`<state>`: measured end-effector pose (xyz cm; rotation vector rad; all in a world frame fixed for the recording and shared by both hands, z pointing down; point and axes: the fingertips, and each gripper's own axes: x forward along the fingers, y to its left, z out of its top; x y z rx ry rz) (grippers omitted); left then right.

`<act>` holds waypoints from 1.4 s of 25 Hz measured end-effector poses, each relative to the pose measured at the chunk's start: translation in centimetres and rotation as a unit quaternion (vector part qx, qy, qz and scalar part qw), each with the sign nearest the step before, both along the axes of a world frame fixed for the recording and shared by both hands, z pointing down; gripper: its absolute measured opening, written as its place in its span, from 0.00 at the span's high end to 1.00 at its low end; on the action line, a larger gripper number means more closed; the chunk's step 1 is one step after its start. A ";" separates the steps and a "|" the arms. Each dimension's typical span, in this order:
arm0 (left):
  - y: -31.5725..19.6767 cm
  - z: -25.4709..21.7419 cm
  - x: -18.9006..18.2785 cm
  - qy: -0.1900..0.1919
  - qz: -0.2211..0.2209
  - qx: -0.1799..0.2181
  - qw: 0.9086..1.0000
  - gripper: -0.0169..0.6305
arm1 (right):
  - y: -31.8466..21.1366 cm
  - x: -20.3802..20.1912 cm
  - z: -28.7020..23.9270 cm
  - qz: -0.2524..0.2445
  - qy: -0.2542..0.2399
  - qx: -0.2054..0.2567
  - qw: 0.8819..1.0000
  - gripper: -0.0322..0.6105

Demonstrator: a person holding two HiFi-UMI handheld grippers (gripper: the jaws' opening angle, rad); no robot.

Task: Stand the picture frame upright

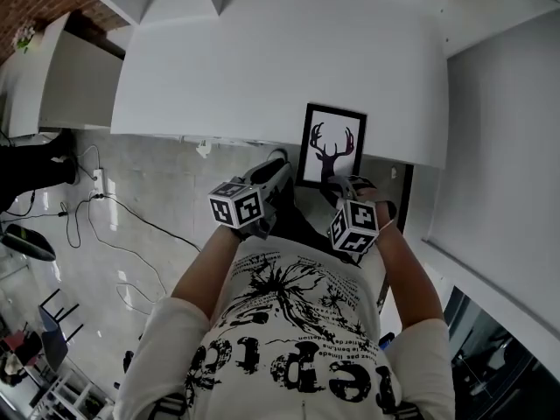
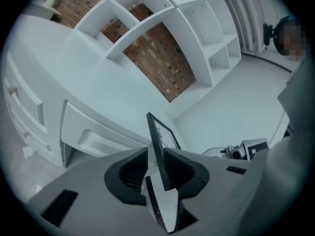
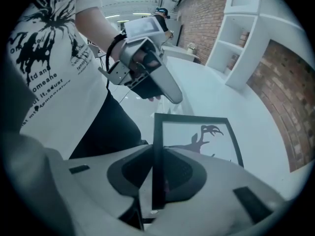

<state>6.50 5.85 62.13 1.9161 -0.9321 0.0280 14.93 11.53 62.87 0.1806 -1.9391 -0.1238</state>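
Note:
The black picture frame (image 1: 332, 145) with a deer silhouette faces me at the near edge of the white table (image 1: 262, 77); its lower edge is hidden behind both grippers. My left gripper (image 1: 280, 171) is at its lower left corner. In the left gripper view the frame's edge (image 2: 158, 146) runs between the jaws, with a slim gap at the left pad, so that gripper (image 2: 156, 177) is open. My right gripper (image 1: 344, 184) is shut on the frame's lower right side. In the right gripper view its pads (image 3: 183, 173) press on the frame (image 3: 197, 136).
White shelving (image 2: 197, 38) with a brick wall behind it stands at the table's far side. A white drawer unit (image 2: 29, 112) is at the left. Cables (image 1: 105, 213) lie on the floor. Another white surface (image 1: 507, 147) is at the right.

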 end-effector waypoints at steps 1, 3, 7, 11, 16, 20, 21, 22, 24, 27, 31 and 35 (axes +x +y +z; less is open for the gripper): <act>0.1 0.3 0.5 0.009 0.002 -0.010 1.000 0.81 | 0.4 0.1 0.0 -0.002 0.000 -0.001 1.000 0.84; 0.2 0.9 1.6 0.026 0.012 -0.026 0.999 0.76 | 0.8 0.3 -0.1 -0.008 0.000 -0.001 1.000 0.84; 0.0 1.9 3.5 0.063 0.046 -0.055 0.995 0.64 | 1.4 0.0 -0.2 -0.016 -0.002 -0.007 1.000 0.84; -0.1 2.4 5.5 0.112 0.089 -0.072 0.987 0.64 | 1.5 -0.1 -0.1 -0.021 -0.003 -0.008 1.000 0.84; -1.9 2.8 6.4 0.185 0.045 -0.125 0.974 0.72 | 1.6 0.0 0.3 -0.025 -0.002 -0.007 1.000 0.84; -2.6 2.7 6.4 0.192 0.045 -0.139 0.970 0.85 | 1.5 0.0 0.6 -0.023 -0.001 -0.005 1.000 0.84; -2.6 2.7 6.5 0.191 0.048 -0.140 0.970 0.85 | 1.5 0.0 0.6 -0.023 -0.001 -0.006 1.000 0.84; -2.6 2.7 6.5 0.190 0.049 -0.143 0.970 0.85 | 1.6 0.0 0.6 -0.022 -0.002 -0.005 1.000 0.84; -2.5 2.7 6.5 0.186 0.049 -0.148 0.970 0.85 | 1.6 -0.1 0.5 -0.020 -0.004 -0.002 1.000 0.84; -2.5 2.7 6.5 0.171 0.054 -0.143 0.973 0.85 | 1.6 -0.1 0.4 -0.020 -0.015 0.011 1.000 0.84; -2.6 2.5 6.5 0.176 0.058 -0.146 0.972 0.85 | 1.7 -0.1 0.0 -0.009 -0.042 0.020 0.999 0.83; -2.6 2.5 6.5 0.172 0.064 -0.151 0.971 0.85 | 0.6 0.1 -1.3 0.022 -0.109 0.042 0.993 0.71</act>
